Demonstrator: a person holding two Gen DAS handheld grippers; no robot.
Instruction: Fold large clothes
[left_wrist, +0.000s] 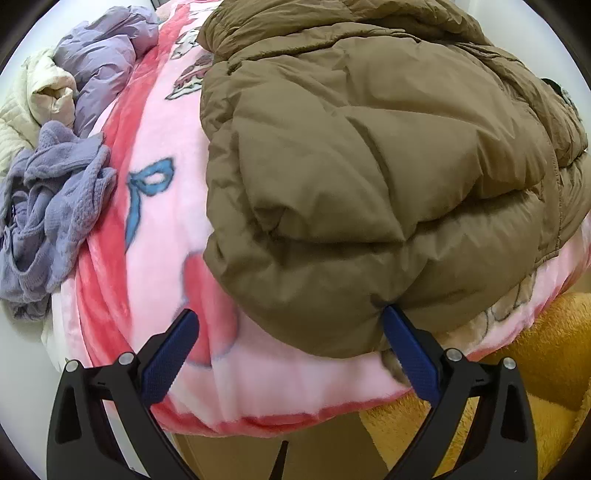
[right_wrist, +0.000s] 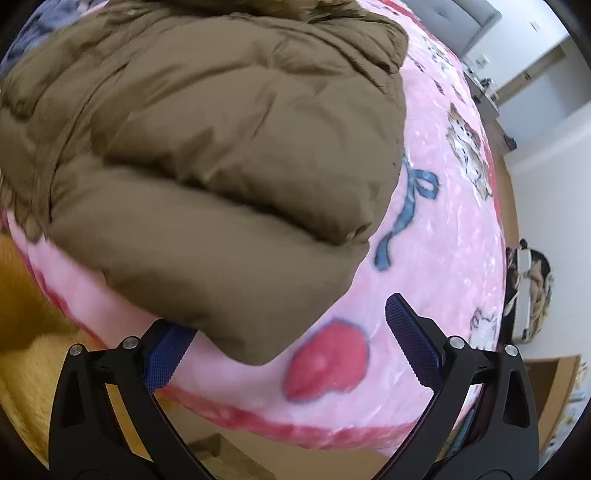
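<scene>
A brown puffer jacket lies on a pink printed blanket on a bed. My left gripper is open at the jacket's near hem; its right finger touches the hem edge and the left finger rests over the blanket. In the right wrist view the same jacket fills the upper left, on the blanket. My right gripper is open around the jacket's near corner, and the left finger is partly under the fabric.
A lilac knitted garment, a lilac puffer and a cream quilted garment are piled at the bed's left. A mustard plush cover hangs below the blanket. A wooden floor, white walls and a dark bag are on the right.
</scene>
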